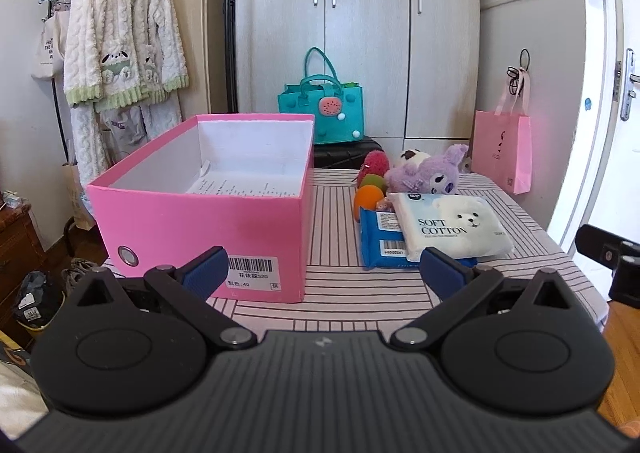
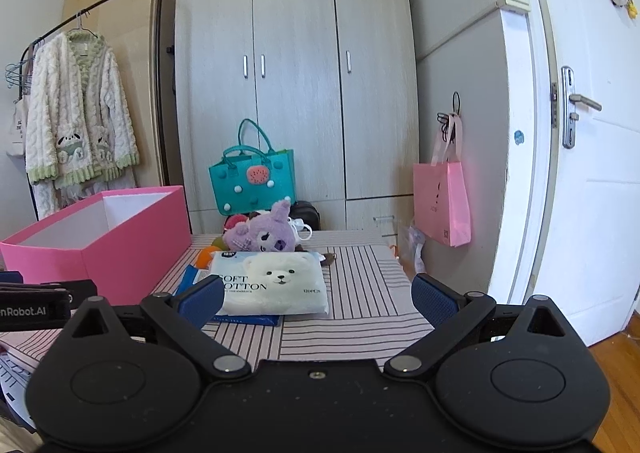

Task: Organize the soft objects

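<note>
My right tongs [image 2: 318, 299], wide and empty like my left tongs [image 1: 322, 275], sit nearer the cotton-pad pack [image 2: 276, 283], which lies crosswise just ahead on the desk [image 2: 360, 305], right of the pink box [image 2: 120, 249].

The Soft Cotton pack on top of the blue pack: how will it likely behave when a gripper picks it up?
The Soft Cotton pack looks puffy, so it probably squashes and sags when pinched. Its glossy film wrapper may be slippery. Lifting it could drag the blue pack it rests on.

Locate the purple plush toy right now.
In both views the purple plush toy lies at the table's far end, behind the Soft Cotton pack, right of the pink box.
</note>
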Demonstrator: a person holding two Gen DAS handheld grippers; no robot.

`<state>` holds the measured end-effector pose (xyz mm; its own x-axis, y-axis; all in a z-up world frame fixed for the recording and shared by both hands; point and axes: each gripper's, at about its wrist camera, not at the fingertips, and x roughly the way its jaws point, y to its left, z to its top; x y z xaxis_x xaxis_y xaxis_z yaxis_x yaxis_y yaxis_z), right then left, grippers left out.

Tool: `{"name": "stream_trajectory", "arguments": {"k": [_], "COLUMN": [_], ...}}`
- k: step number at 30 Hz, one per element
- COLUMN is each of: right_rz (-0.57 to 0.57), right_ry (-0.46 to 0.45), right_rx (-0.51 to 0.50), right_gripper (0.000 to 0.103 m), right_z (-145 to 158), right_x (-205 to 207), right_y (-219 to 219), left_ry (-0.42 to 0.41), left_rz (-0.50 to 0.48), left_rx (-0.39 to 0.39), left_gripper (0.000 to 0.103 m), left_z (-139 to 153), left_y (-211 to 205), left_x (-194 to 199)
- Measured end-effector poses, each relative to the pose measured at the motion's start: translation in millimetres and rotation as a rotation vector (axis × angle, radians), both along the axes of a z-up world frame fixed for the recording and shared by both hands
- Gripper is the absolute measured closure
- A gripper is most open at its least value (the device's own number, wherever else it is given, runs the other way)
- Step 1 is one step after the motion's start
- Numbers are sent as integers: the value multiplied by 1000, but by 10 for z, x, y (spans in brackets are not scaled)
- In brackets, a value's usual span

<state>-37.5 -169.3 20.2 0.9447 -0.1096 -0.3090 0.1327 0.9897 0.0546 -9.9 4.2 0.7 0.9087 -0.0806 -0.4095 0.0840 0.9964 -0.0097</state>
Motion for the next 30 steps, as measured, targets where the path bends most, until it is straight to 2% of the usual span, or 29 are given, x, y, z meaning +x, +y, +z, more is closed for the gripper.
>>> {"name": "stream_trajectory", "arguments": {"k": [5,9,13,17,20,23,25,28,30], "right_rz": [79,119,167,230,239,243,252,263,273], "right_ry": [-92,-108,-23,55,99,133,161,208,234], "right_rx": [35,50,120,255,291,272,280,302,311], "right_gripper": [0,0,0,2,5,10,14,20,24], "right_z": [77,156,125,71,30,-6,-21,-101,-165], "right_x": [-136,-78,158,390,594,796,915,1119,1226], "right_y": [-37,-134,-357,-629,-737,-789,-817,-882,-914], "left_ry": [-6,-56,-113,-110,-99,-58,-35,32,76], "left_rz": [-10,-26,-113,-155,-200,-232,-249,-281,-290], "left_rx": [6,-25,-85,-51,-28,24,53,32,15], "left_gripper": [0,0,0,0,0,2,9,21,24], "left_z": [62,157,228,286,314,299,241,154,92], "left_y": [-12,-27,-89,-287,-443,-643,-746,-833,-874], "left_x": [-35,-52,0,150,311,542,672,912,1045]}}
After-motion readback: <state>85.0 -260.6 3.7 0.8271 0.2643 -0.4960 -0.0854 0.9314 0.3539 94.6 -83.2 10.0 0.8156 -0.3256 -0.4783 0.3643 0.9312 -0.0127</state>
